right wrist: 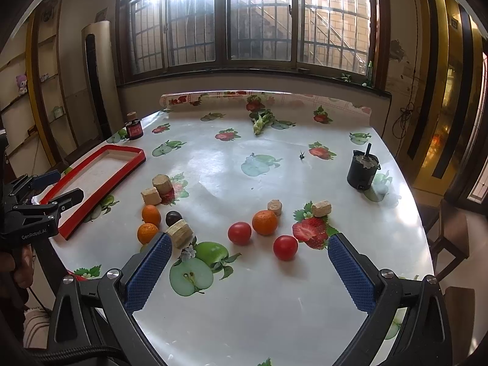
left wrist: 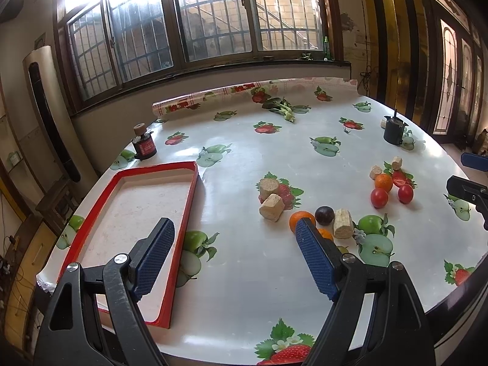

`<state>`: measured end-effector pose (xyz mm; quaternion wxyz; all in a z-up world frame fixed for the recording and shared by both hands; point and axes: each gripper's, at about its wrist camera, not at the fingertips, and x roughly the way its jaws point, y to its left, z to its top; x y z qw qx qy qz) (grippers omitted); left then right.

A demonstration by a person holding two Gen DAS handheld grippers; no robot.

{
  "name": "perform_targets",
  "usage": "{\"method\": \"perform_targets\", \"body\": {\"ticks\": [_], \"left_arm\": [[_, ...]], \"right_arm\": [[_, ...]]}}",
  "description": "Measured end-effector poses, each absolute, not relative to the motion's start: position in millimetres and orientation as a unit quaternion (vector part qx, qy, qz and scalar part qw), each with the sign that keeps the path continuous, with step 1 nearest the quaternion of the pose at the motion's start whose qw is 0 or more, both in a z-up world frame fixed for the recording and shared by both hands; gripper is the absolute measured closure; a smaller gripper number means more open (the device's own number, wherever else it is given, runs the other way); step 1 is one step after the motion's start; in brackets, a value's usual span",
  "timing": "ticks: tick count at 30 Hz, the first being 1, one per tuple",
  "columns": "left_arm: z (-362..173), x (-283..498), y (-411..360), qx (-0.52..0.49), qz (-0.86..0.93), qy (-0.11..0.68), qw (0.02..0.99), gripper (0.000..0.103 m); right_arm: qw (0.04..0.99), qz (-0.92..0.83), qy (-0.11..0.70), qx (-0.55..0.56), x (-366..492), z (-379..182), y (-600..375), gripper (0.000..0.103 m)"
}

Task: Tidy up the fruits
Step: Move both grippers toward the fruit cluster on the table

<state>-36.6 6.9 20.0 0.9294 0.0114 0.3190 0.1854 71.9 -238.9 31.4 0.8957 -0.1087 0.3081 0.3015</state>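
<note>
A red-rimmed tray [left wrist: 183,213] lies empty at the table's left; it also shows in the right wrist view [right wrist: 128,164]. Loose fruit lies to its right: three oranges [right wrist: 264,222] [right wrist: 151,214] [right wrist: 147,233], two red tomatoes [right wrist: 239,233] [right wrist: 285,247] and a dark plum [right wrist: 173,217]. In the left wrist view the near orange [left wrist: 300,218], plum [left wrist: 324,215] and tomatoes [left wrist: 379,197] show too. My left gripper [left wrist: 235,228] is open and empty above the table beside the tray. My right gripper [right wrist: 248,241] is open and empty, just short of the tomatoes.
Several cork blocks [right wrist: 180,233] [left wrist: 272,207] lie among the fruit. A dark jar [right wrist: 134,128] stands behind the tray, a black pot [right wrist: 363,170] at the right, leafy greens [right wrist: 260,122] at the back. The fruit-print tablecloth [right wrist: 274,305] ends in a roll at the far edge.
</note>
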Motion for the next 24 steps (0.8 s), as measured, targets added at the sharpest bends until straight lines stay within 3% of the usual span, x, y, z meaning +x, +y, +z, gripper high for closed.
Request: {"method": "perform_targets", "body": {"ticks": [12, 24], "left_arm": [[32.1, -38.4, 3.7, 0.0, 0.169, 0.308, 0.936, 0.021], [6.4, -23.4, -18.8, -0.012, 0.12, 0.35, 0.929, 0.021]], "right_arm": [[0.897, 0.296, 0.311, -0.102, 74.3, 31.0, -246.5, 0.0], [0.893, 0.293, 0.329, -0.094, 85.7, 18.8, -251.3, 0.0]]}}
